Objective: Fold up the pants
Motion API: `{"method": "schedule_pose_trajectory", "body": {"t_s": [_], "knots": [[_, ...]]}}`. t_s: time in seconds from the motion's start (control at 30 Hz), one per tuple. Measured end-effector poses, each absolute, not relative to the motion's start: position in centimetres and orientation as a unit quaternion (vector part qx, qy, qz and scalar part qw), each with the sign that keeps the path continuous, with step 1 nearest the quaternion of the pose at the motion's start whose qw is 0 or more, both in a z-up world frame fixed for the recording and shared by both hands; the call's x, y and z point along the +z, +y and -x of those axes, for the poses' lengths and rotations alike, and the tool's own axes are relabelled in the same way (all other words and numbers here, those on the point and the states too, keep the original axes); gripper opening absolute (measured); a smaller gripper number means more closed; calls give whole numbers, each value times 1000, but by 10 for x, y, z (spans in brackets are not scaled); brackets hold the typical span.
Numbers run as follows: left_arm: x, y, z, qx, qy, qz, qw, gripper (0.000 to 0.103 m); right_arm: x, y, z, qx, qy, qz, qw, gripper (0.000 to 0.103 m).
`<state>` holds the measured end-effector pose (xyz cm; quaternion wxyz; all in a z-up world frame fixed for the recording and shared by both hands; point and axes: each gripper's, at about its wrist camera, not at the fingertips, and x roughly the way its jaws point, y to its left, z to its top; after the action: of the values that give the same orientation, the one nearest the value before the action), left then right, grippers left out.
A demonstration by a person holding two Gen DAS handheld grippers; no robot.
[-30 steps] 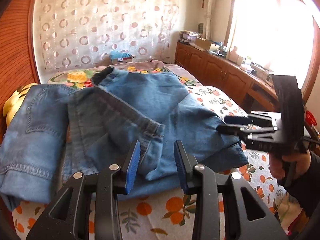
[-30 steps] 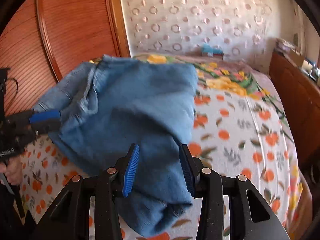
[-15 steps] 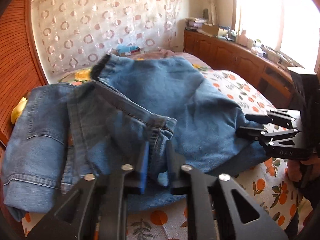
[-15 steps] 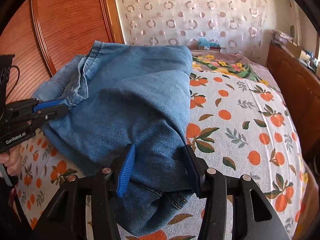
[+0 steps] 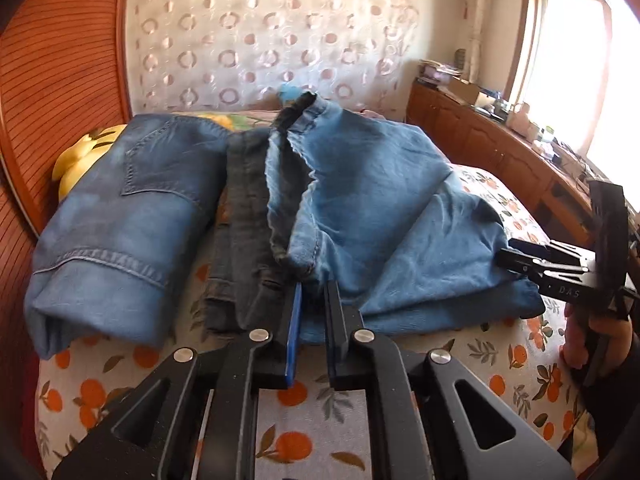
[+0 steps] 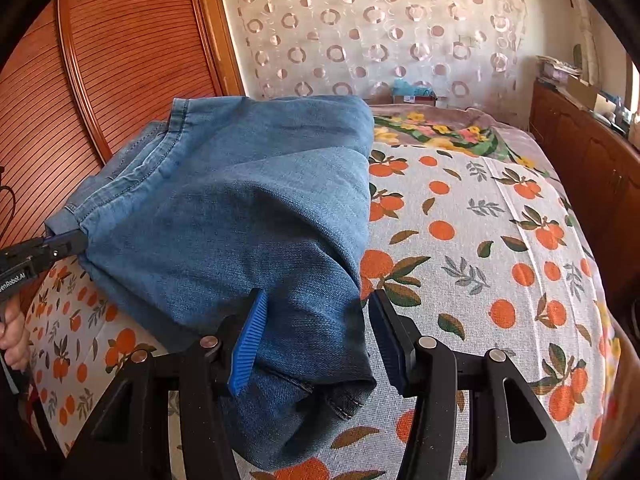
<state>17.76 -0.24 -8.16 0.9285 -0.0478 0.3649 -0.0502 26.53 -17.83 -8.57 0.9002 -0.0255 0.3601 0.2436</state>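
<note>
Jeans (image 5: 372, 200) lie bunched on the bed (image 6: 480, 240). Your left gripper (image 5: 311, 300) pinches the hem; your right gripper (image 6: 316, 332) gapes around the folded end. Denim's heavy, floppy: grip doubled seams.

Blue denim pants (image 5: 372, 208) lie on the bed, partly folded and rumpled, with a dark hem edge raised at the far end. Fabric doubled over in loose layers.
</note>
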Motion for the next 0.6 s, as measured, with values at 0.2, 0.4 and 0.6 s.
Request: {"method": "schedule_pose_trajectory", "body": {"t_s": [0.2,0.4,0.6], "knots": [[-62,-1,-193,-49,350,31,935,28,-84,-179,-262,242,356,31,902,54],[-33,-11,-230,-70,329,-21,942,32,-83,-181,-262,243,358,27,901,54],[-24,-18,-274,-85,337,-59,936,34,-83,-183,-262,242,357,26,902,54]]}}
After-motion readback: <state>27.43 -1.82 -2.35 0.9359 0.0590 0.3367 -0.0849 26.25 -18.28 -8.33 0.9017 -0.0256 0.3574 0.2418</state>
